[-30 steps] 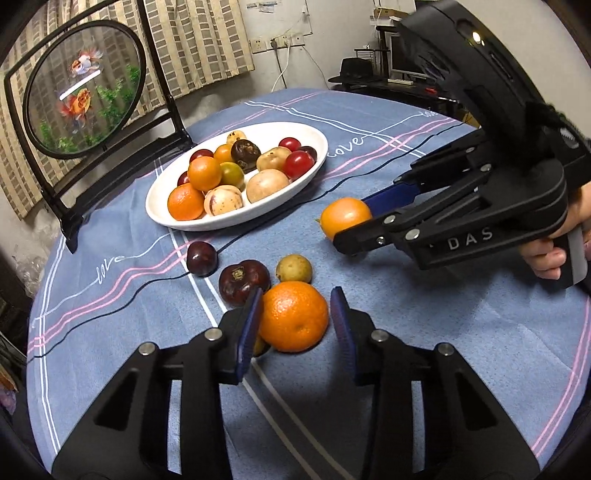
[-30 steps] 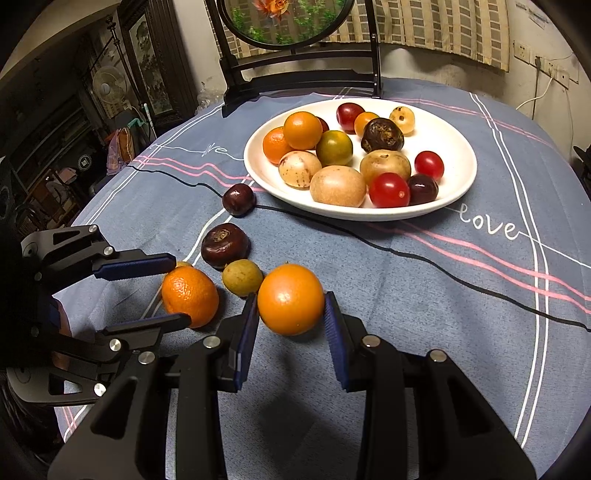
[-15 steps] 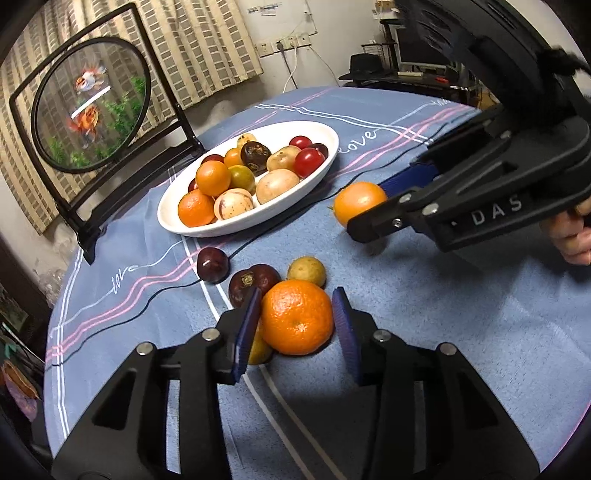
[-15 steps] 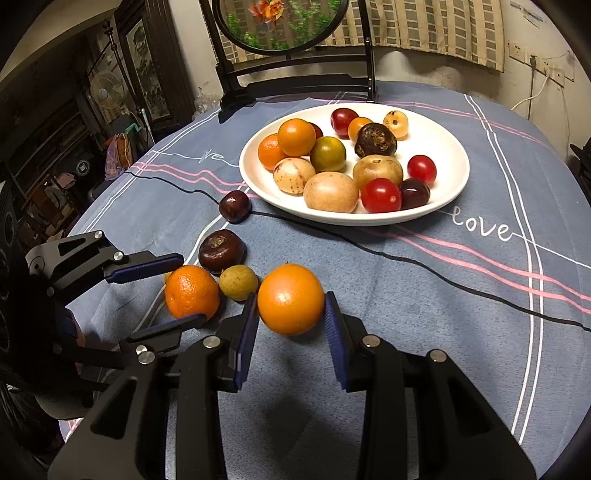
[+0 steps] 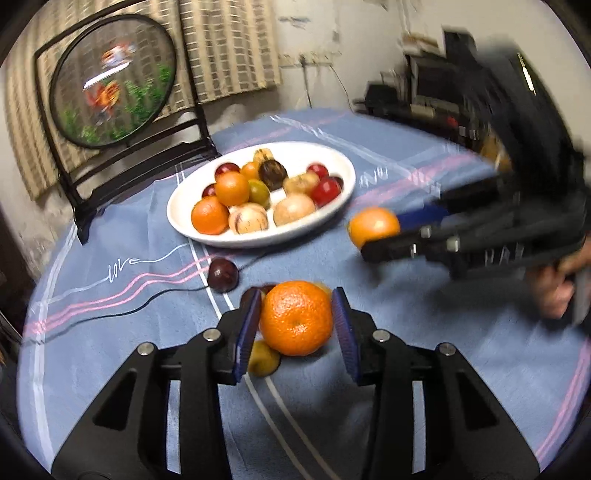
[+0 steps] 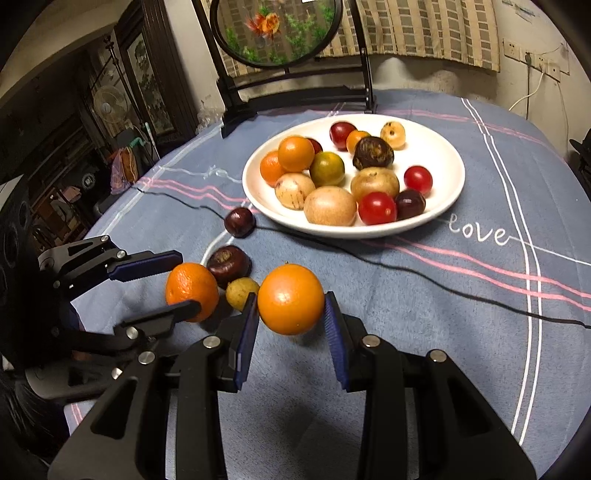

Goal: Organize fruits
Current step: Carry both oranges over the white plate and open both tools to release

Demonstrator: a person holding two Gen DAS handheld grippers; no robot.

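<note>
My left gripper (image 5: 295,319) is shut on a dimpled tangerine (image 5: 295,317) and holds it just above the blue tablecloth. In the right wrist view the same left gripper (image 6: 190,280) comes in from the left with the tangerine (image 6: 192,291) between its blue pads. My right gripper (image 6: 290,314) is shut on a smooth orange (image 6: 290,304), also off the cloth; it shows blurred as the right gripper (image 5: 380,236) with the orange (image 5: 373,227). Beyond them a white oval plate (image 6: 443,206) holds several fruits.
Loose on the cloth lie a dark plum (image 6: 240,221), a brown round fruit (image 6: 229,260) and a small yellow-green fruit (image 6: 240,291), all between the grippers and the plate. A black-framed round screen (image 6: 275,33) stands behind the plate. A thin black cable (image 6: 406,269) crosses the cloth.
The left gripper has risen with the tangerine, so the small yellow fruit now shows beneath it. The right gripper keeps its orange and has barely shifted.
</note>
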